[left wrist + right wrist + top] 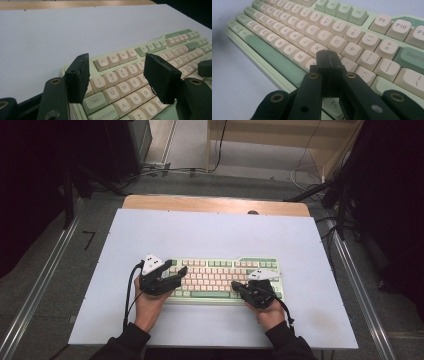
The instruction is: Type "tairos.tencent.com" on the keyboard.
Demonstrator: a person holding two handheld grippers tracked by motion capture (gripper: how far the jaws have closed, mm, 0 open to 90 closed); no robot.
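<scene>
A mint-and-cream mechanical keyboard [225, 279] lay across the white tabletop [210, 232], long axis running left to right. The left tool [176, 272] hovered released over its left end; the right tool [328, 58], clenched empty, pointed down near the K key [320, 49].

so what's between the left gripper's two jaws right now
Nothing is gripped: in the left gripper view the left gripper stands open above the keyboard, over its number and Q-W-E keys.

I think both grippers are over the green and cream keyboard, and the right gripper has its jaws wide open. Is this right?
Not quite. The right gripper has its jaws shut together, as the right gripper view shows. Both grippers are over the keyboard; the left gripper is the open one.
</scene>
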